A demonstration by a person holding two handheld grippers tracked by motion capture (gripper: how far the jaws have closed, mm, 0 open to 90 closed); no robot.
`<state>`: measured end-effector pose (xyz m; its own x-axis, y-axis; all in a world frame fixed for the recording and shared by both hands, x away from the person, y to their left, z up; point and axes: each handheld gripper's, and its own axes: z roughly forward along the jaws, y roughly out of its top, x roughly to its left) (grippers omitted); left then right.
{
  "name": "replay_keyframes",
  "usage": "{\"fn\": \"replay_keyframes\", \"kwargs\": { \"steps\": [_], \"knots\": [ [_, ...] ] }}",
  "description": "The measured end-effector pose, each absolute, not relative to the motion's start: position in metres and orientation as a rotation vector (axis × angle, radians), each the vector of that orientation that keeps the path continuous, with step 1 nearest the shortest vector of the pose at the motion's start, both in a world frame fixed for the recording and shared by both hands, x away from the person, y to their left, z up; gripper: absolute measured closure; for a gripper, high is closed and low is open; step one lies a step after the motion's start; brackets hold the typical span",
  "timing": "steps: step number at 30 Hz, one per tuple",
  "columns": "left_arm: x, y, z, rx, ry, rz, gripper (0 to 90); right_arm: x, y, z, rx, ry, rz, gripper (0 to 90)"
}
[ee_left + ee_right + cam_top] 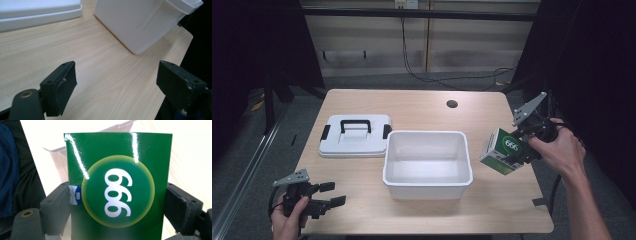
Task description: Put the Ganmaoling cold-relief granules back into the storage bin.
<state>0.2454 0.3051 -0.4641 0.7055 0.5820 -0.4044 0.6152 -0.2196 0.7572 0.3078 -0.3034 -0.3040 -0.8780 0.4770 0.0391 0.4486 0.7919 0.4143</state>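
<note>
Right of the white bin (428, 177), the right gripper (516, 149) pinches a green box (501, 151), not yet binned; left gripper (332, 194) spread, idle.

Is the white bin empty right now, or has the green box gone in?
Empty. The white bin shows a bare floor; the green box hangs beside it, clamped in the right gripper.
</note>
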Motion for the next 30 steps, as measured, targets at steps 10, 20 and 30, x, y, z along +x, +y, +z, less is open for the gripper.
{"fn": "replay_keyframes", "kwargs": {
  "steps": [10,20,30],
  "knots": [
    [0.245,0.305,-0.464,1.891,0.932,-0.037,16.5,0.308,-0.296,-0.287,0.694,2.875,0.726,16.5],
    [0.245,0.305,-0.464,1.89,0.931,-0.036,16.5,0.314,-0.275,-0.268,0.612,2.871,0.736,16.5],
    [0.245,0.305,-0.464,1.89,0.93,-0.04,16.5,0.321,-0.244,-0.263,0.54,2.898,0.703,16.5]
  ]
}}
